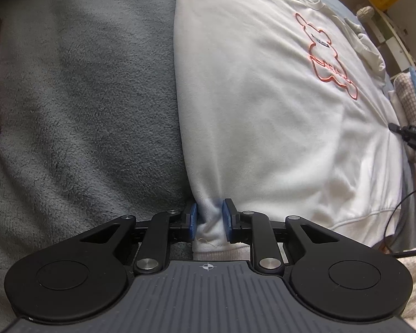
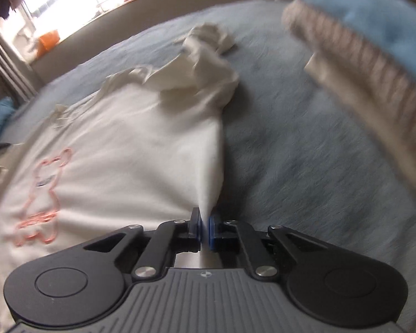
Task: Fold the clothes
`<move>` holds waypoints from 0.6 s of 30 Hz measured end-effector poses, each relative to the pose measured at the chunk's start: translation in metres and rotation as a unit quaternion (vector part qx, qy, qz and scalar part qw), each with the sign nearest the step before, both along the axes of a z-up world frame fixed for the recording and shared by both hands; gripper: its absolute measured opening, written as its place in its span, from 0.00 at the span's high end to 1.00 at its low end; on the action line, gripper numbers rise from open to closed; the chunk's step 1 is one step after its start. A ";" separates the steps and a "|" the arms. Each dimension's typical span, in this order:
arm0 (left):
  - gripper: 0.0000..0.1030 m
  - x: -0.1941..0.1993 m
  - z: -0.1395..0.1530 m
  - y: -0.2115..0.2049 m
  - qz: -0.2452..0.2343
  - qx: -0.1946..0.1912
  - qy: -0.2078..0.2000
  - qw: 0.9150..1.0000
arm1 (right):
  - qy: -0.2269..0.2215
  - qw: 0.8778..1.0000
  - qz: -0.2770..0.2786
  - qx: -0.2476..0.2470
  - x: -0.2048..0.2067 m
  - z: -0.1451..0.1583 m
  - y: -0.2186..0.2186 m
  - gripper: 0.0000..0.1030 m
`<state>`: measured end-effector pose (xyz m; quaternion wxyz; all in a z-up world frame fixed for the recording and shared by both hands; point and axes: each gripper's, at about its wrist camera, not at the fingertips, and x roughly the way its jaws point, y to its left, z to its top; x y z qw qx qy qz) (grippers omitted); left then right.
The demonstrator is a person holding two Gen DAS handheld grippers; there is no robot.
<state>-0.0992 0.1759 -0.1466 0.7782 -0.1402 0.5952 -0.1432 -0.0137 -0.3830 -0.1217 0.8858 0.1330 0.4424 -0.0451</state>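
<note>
White sweatshirt [image 1: 263,116] lies spread face-up on grey bed blanket [image 1: 83,97], bear outline print [image 1: 327,55] showing toward 2 o'clock in left wrist view. Body flat, not yet folded; one sleeve [image 2: 205,63] bunched at 12 o'clock in right wrist view. Folded stack [image 2: 374,63] sits at 2 o'clock, apart. Left gripper [image 1: 209,219] jaws narrow, clamped on hem corner. Right gripper [image 2: 205,227] jaws nearly together, pinching side edge. Judgement: early stage, both edges gripped, first fold and sleeves remain
</note>
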 end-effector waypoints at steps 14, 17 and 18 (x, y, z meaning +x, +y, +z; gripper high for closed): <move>0.80 0.003 -0.003 0.007 0.008 -0.026 0.008 1.000 | 0.053 0.977 -0.013 0.208 -0.082 -0.009 -0.050 0.58; 0.80 0.004 -0.004 0.009 0.009 -0.032 0.009 0.999 | 0.068 0.969 -0.013 0.239 -0.109 -0.013 -0.048 0.58; 0.80 0.004 -0.004 0.009 0.010 -0.032 0.008 0.999 | 0.070 0.970 -0.009 0.233 -0.113 -0.012 -0.045 0.58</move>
